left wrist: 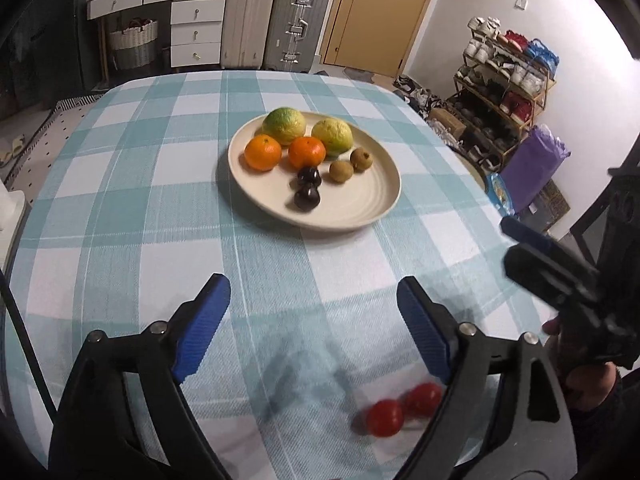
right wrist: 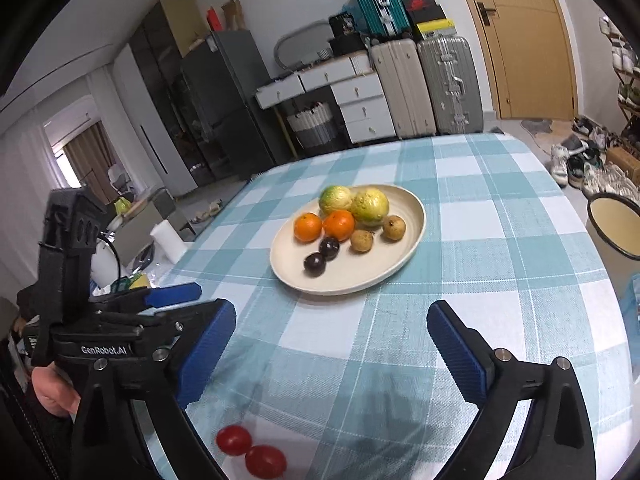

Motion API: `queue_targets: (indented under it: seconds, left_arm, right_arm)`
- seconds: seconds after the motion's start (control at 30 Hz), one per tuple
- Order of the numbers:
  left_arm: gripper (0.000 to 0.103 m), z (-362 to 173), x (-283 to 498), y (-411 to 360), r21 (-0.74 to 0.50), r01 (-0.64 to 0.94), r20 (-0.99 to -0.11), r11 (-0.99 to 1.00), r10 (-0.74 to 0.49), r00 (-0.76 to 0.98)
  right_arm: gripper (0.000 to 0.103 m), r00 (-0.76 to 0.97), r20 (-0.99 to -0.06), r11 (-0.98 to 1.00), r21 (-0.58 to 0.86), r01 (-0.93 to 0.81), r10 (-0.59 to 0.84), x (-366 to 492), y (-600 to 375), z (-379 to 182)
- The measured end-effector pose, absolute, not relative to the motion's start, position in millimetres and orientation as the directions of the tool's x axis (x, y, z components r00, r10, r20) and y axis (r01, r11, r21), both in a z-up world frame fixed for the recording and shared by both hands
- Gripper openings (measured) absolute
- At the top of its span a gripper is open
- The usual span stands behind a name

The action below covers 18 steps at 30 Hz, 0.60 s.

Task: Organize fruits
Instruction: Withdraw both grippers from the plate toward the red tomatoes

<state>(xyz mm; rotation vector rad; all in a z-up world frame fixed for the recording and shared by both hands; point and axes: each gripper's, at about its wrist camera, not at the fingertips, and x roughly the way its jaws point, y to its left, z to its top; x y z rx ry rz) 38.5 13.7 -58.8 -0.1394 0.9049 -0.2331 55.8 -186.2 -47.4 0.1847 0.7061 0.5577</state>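
Observation:
A cream plate [left wrist: 360,204] [right wrist: 412,216] sits mid-table with two yellow-green citrus fruits [left wrist: 285,125] [right wrist: 369,200], two oranges [left wrist: 263,152] [right wrist: 308,227], two dark plums [left wrist: 307,196] [right wrist: 315,264] and two small brown fruits [left wrist: 341,170] [right wrist: 362,240]. Two red cherry tomatoes [left wrist: 385,417] [right wrist: 265,461] lie on the cloth near the front edge. My left gripper [left wrist: 314,328] is open and empty above the cloth, the tomatoes by its right finger. My right gripper [right wrist: 330,350] is open and empty, the tomatoes below its left finger. Each gripper shows in the other's view [left wrist: 560,268] [right wrist: 120,320].
The table wears a teal and white checked cloth [left wrist: 160,200] [right wrist: 500,240]. A cream pot [right wrist: 616,228] stands beside the table's right edge. Suitcases [left wrist: 276,20], drawers and a shoe rack [left wrist: 504,92] stand beyond the table.

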Motion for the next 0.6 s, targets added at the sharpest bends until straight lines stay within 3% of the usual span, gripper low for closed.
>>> queue_targets:
  seconds: [0.27,0.4,0.6]
  left_arm:
    - [0.09,-75.7,15.7,19.9,-0.218,0.122,-0.786,0.968,-0.249,0.566]
    - [0.1,-85.0,2.5,19.3,-0.219,0.126,-0.802,0.968,-0.252,0.541]
    - [0.101,-97.5,-11.6,15.4,-0.253,0.147,-0.817,0.956,-0.292,0.498]
  right_arm:
    - [0.102,0.629,-0.531,0.823,0.343,-0.453,0.568,28.5,-185.4,-50.4]
    - [0.103,0.619,-0.54,0.821,0.343,-0.456,0.57,16.2,-184.7,-55.3]
    - [0.103,0.614,-0.544,0.82,0.349,-0.454,0.572,2.6,-189.8,-60.2]
